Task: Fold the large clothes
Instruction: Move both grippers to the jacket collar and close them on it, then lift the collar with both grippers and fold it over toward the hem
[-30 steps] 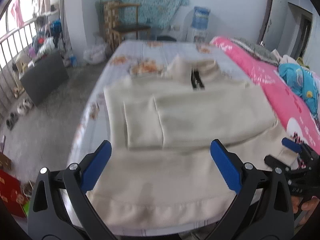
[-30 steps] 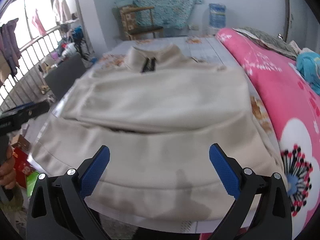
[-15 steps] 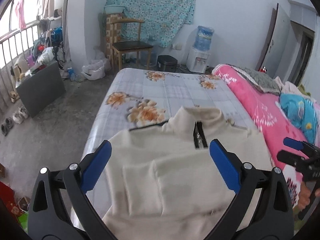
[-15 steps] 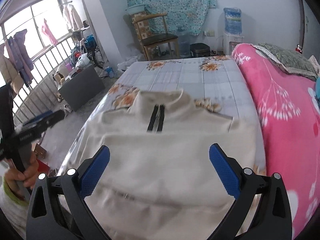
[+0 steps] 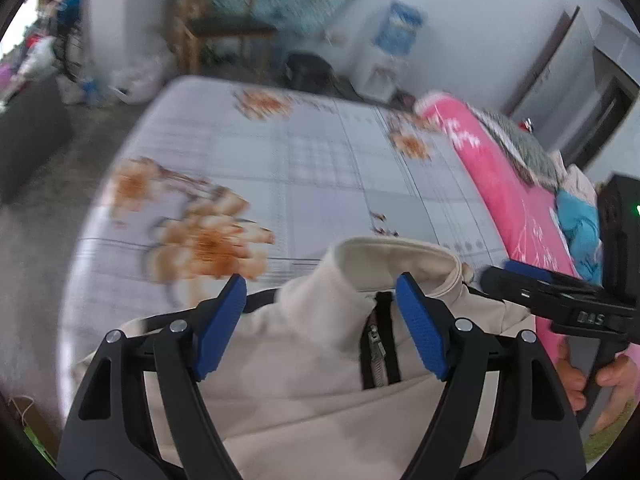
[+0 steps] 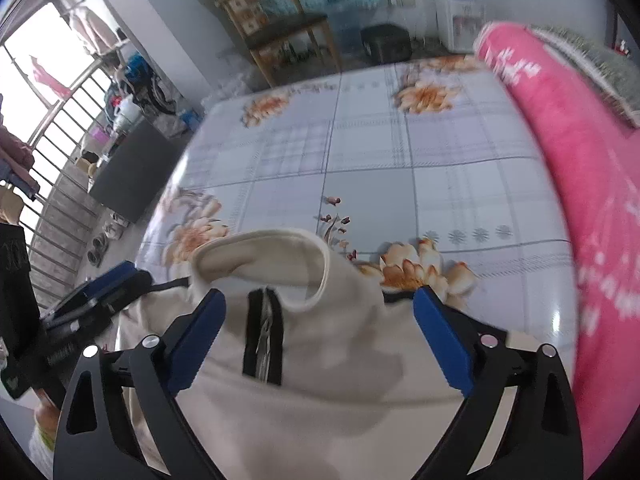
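Note:
A cream sweater (image 5: pixel 312 368) with a black zipper (image 5: pixel 378 344) lies on the bed, its stand-up collar (image 6: pixel 264 256) nearest the far end. My left gripper (image 5: pixel 320 284) hovers over the collar's left side, jaws closing, fabric between the blue pads but not pinched. My right gripper (image 6: pixel 320 294) hangs over the collar and the right shoulder, its jaws also closing from wide, nothing gripped. Each gripper shows in the other's view: the right gripper (image 5: pixel 524 276) held by a hand (image 5: pixel 576 384), the left gripper (image 6: pixel 112 280) at the sweater's left edge.
The bed sheet (image 5: pixel 320 168) is pale grey with orange flowers and stretches beyond the collar. A pink blanket (image 6: pixel 580 160) runs along the right side. A wooden chair (image 6: pixel 280 28), a water dispenser (image 5: pixel 400 32) and a railing (image 6: pixel 52 160) stand beyond the bed.
Both grippers have swept forward from the sweater's hem up to its collar. The left jaws have narrowed clearly, the right ones slightly.

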Demonstrator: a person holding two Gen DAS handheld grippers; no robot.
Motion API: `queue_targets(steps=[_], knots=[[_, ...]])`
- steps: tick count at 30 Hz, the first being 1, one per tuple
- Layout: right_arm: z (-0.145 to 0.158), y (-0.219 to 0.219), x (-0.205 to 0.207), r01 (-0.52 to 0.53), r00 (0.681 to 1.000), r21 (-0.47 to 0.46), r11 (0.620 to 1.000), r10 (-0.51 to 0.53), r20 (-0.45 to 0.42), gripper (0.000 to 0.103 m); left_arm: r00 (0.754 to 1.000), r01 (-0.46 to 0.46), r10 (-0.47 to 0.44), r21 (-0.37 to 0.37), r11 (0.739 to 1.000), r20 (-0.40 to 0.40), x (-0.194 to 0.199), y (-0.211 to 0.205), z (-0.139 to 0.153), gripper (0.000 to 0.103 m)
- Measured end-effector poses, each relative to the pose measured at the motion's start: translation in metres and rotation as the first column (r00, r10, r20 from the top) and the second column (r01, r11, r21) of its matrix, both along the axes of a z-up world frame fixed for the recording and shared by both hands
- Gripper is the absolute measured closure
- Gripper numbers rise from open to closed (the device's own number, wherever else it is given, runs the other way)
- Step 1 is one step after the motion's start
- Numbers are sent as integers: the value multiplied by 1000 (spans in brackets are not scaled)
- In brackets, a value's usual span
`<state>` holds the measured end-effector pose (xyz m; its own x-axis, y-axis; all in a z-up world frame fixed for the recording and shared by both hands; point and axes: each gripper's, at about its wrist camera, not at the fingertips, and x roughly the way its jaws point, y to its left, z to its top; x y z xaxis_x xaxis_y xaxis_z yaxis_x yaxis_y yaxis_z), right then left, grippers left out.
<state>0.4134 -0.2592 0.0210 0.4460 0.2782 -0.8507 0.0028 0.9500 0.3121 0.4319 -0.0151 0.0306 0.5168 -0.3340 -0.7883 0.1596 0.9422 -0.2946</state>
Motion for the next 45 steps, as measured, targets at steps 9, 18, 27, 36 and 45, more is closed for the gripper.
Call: queue_targets(steps=[9, 18, 27, 36, 45], knots=[[-51, 6, 37, -18, 997, -67, 998, 13, -82, 32, 999, 36, -34, 170, 985, -16, 35, -41, -46, 45], [-41, -7, 12, -29, 998, -67, 997, 25, -53, 78, 996, 76, -84, 229, 970, 26, 10, -43, -29, 92], [1, 8, -58, -104, 992, -159, 982, 113, 50, 90, 973, 161, -200, 287, 944, 113, -68, -46, 10, 95], [-11, 28, -135, -198, 968, -321, 926, 237, 86, 87, 965, 221, -254, 313, 924, 69, -135, -41, -17, 92], [-12, 18, -178, -258, 951, -350, 900, 300, 70, 57, 955, 276, -294, 250, 928, 38, -171, -19, -30, 66]])
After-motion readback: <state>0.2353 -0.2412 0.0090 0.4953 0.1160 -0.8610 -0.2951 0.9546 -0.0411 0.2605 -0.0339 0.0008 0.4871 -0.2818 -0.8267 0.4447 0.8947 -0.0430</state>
